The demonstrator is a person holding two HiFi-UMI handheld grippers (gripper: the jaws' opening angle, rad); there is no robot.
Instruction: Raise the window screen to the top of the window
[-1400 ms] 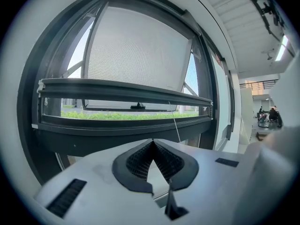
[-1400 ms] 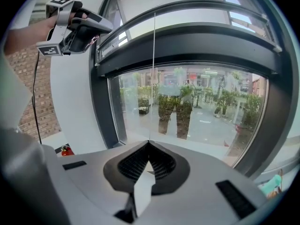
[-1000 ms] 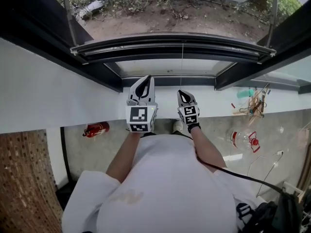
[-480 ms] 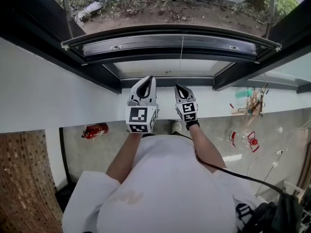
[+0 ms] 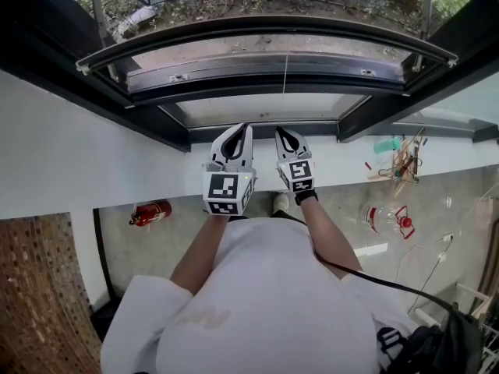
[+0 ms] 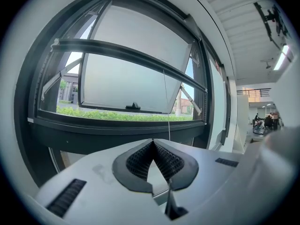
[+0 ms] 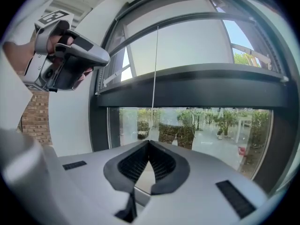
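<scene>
The window screen (image 6: 140, 27) hung partway up the opening. Its bottom bar (image 5: 265, 23) lay level, with its long axis running left to right across the dark window frame (image 5: 175, 135). A thin cord (image 7: 154, 78) dropped straight down from the bar's middle to the right gripper (image 5: 282, 131). That gripper's jaws were pressed together on the cord (it ran right into their tips). The left gripper (image 5: 243, 128) sat just beside it on the left, pointing at the window. Its jaws were closed on nothing, and the cord passed to their right.
</scene>
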